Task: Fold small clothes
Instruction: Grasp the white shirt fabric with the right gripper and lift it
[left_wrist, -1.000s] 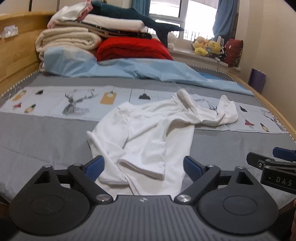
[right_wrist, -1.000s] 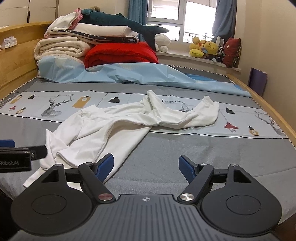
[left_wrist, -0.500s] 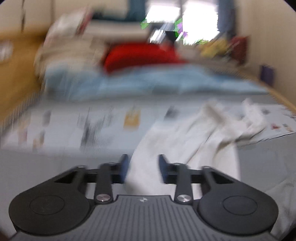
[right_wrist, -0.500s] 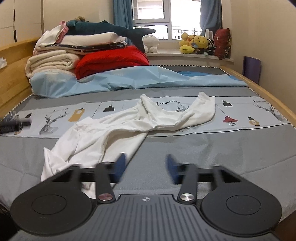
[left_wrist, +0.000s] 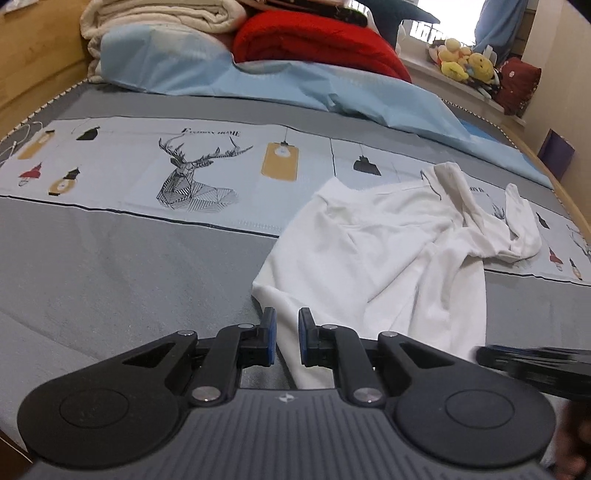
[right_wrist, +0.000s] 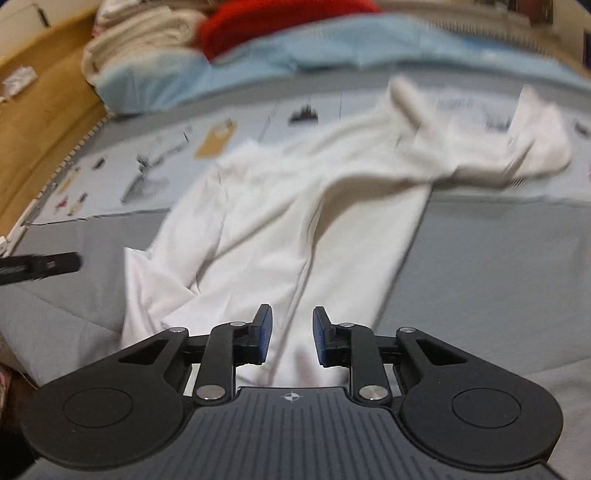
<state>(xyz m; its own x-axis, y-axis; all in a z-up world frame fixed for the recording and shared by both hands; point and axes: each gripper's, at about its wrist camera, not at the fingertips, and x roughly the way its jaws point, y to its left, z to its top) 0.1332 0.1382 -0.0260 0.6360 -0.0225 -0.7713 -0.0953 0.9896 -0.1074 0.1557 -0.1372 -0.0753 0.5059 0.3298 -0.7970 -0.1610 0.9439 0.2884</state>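
A crumpled white garment (left_wrist: 388, 251) lies spread on the grey bed cover; it also fills the middle of the right wrist view (right_wrist: 314, 206). My left gripper (left_wrist: 284, 334) hovers low over the garment's near left corner, its blue-padded jaws narrowed to a small gap with white cloth showing between them. My right gripper (right_wrist: 291, 334) sits over the garment's near hem, jaws also narrowed with a gap, cloth beneath them. Neither visibly pinches the cloth. The right gripper shows blurred at the right edge of the left wrist view (left_wrist: 535, 363).
A grey bed cover with a printed pale band (left_wrist: 199, 173) lies under everything. A light blue sheet (left_wrist: 295, 85), red blanket (left_wrist: 321, 44) and folded bedding (left_wrist: 159, 18) are piled at the head. A wooden bed frame (right_wrist: 40, 96) runs along the left. Plush toys (left_wrist: 465, 62) sit on the windowsill.
Both grippers narrowed from wide open to a small gap and moved down and forward toward the garment's near edge. The left one shifted left to the corner.
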